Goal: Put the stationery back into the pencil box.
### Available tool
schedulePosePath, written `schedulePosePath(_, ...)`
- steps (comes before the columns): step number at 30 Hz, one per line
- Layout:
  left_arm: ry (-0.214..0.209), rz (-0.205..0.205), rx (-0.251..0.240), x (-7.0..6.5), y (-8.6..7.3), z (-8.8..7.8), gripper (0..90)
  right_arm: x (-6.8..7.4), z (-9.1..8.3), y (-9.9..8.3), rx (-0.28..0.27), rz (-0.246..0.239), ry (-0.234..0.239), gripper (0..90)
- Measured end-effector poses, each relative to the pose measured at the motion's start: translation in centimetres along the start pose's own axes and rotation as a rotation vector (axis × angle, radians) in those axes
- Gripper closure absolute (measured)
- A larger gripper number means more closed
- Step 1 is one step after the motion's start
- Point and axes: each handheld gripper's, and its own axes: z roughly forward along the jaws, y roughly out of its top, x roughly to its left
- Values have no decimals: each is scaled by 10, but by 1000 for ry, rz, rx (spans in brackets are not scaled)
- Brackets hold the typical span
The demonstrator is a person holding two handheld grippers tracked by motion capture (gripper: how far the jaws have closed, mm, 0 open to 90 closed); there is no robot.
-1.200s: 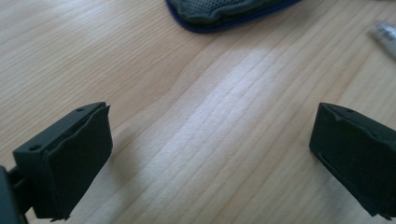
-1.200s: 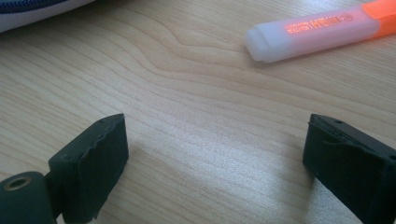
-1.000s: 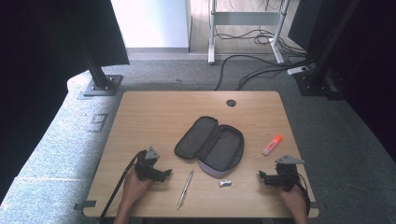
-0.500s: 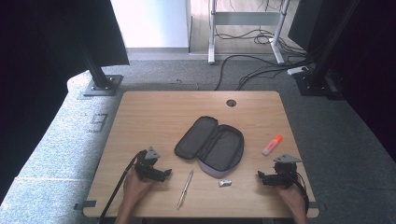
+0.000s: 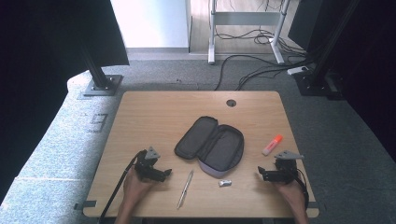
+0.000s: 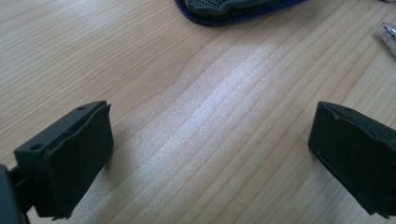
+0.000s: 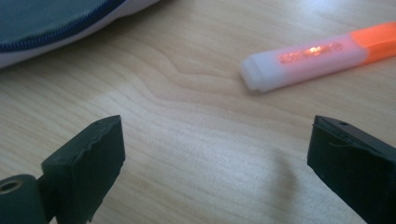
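Note:
An open dark grey pencil case [image 5: 210, 145] lies at the table's middle, with its blue zip edge [image 6: 233, 7] and its pale outer side [image 7: 46, 23] in the gripper views. A silver pen [image 5: 185, 182] lies in front of it, its tip [image 6: 388, 33] in the left gripper view. A small white item [image 5: 225, 183] sits by the case's near corner. An orange highlighter [image 5: 272, 144] [image 7: 317, 56] lies to the right. My left gripper [image 5: 164, 173] [image 6: 210, 154] rests open at the front left, over bare wood. My right gripper [image 5: 260, 174] [image 7: 215, 158] rests open at the front right, short of the highlighter.
The wooden table [image 5: 154, 116] has a round cable hole [image 5: 230, 102] near its far edge. Grey carpet, stand feet and cables surround the table. Bare wood stretches across the far half and the left side.

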Motion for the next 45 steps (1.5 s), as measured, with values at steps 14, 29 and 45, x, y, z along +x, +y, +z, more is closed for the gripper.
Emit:
schedulePosePath(14,0,-1,-3,0,0,0,12,-10,2,16,-12,21,-31,107)
schedulePosePath(29,-1,-1,-4,0,0,0,14,-23,10,33,-20,42,-64,127)
schedulePosePath(45,-1,-1,-4,0,0,0,16,-40,31,47,-4,83,-121,130)
